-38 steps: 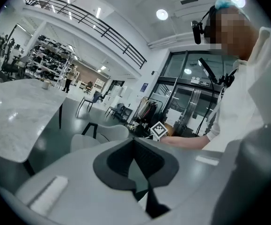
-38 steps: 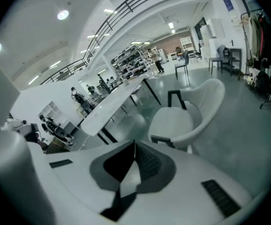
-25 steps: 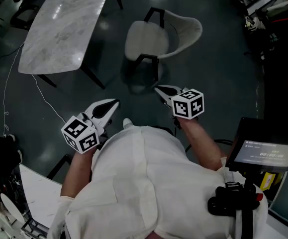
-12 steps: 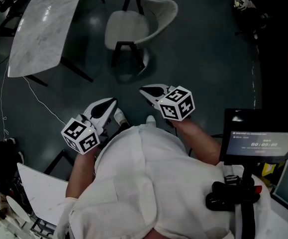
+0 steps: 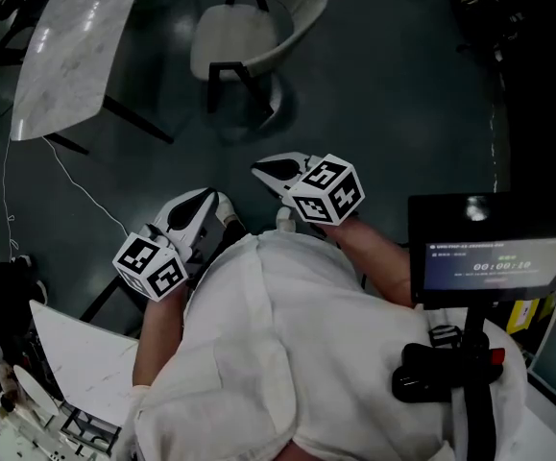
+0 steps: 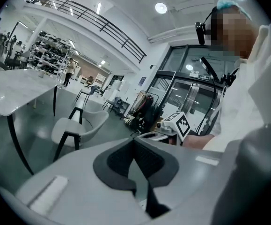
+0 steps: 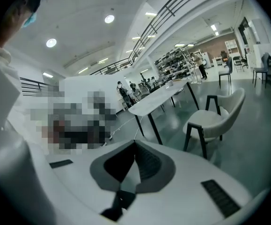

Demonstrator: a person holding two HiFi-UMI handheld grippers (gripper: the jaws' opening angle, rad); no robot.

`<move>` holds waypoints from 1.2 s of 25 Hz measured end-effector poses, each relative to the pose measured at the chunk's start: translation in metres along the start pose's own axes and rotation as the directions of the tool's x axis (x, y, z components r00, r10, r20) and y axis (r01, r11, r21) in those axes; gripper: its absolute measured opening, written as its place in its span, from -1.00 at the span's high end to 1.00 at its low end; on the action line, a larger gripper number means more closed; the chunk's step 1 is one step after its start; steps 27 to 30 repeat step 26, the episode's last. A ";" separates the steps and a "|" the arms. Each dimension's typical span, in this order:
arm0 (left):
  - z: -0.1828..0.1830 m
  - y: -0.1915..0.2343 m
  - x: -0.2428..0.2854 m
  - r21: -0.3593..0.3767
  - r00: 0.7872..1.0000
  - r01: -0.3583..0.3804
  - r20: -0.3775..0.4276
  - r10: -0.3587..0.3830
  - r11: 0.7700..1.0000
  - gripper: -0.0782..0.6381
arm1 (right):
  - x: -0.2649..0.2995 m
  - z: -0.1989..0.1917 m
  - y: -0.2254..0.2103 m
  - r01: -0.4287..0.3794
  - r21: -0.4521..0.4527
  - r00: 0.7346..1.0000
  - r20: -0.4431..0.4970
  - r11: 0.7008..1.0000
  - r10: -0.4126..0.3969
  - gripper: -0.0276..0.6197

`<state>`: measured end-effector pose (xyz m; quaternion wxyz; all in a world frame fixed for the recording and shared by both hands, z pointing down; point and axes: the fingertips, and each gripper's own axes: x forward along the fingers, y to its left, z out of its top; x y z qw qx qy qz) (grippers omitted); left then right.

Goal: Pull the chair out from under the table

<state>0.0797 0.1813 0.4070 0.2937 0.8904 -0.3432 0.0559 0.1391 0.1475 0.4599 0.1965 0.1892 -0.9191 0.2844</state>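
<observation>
Both hand-held grippers were held close in front of the person's body, above the dark polished floor [image 5: 402, 113]. The left gripper [image 5: 210, 201], white-shelled with black inner pads, had its jaws brought fully together; the left gripper view showed the pads meeting at the tip with nothing between them. The right gripper [image 5: 259, 170], of the same build, was likewise closed and empty, as the right gripper view confirmed. Each carried its cube of square black-and-white markers behind the jaws. Neither gripper touched any furniture.

The pale cream shell-backed chair with black legs [image 5: 249, 35] stood on open floor, well apart from both grippers and ahead of them. It was clear of the long white marble-topped table on black legs [image 5: 66, 56]: in the head view the whole seat showed to the right of the tabletop's edge, with bare floor between the two. The chair stood upright on its legs. In the right gripper view it appeared beside the table's end, not beneath the top.

A thin white cable [image 5: 76, 185] ran across the floor from under the table's near corner towards the left edge of the head view. At the lower right of that view, a dark screen with pale text [image 5: 494, 257] stood on a black mount. The person wore a white garment [image 5: 287, 353], which filled the lower middle of the head view.
</observation>
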 end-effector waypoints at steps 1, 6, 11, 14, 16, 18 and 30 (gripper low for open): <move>-0.001 -0.001 0.000 0.000 1.000 -0.001 0.002 0.001 1.000 0.76 | 0.000 0.000 0.001 -0.003 -0.004 1.000 -0.002 1.000 0.003 0.89; -0.002 -0.001 0.003 0.000 1.000 0.004 0.007 -0.004 1.000 0.76 | 0.000 -0.002 0.000 -0.002 -0.017 1.000 -0.012 1.000 0.002 0.89; 0.002 0.000 0.007 0.004 1.000 0.014 0.003 -0.014 1.000 0.76 | 0.000 0.000 -0.002 0.001 -0.014 1.000 -0.006 1.000 -0.001 0.89; 0.008 0.006 0.007 -0.001 1.000 0.015 0.000 -0.015 1.000 0.76 | 0.003 0.006 0.000 -0.007 -0.025 1.000 -0.014 1.000 0.006 0.89; 0.013 0.013 0.006 0.003 0.999 0.036 0.006 -0.036 0.999 0.76 | 0.009 0.012 0.001 -0.004 -0.032 1.000 -0.023 0.999 0.003 0.89; 0.019 0.022 0.007 0.005 0.998 0.058 0.010 -0.058 0.998 0.76 | 0.015 0.020 -0.001 0.006 -0.033 0.999 -0.031 0.999 -0.007 0.89; 0.048 0.083 -0.001 -0.017 0.997 0.082 -0.014 -0.082 0.997 0.76 | 0.066 0.056 -0.019 0.051 -0.018 0.997 -0.051 0.999 -0.052 0.90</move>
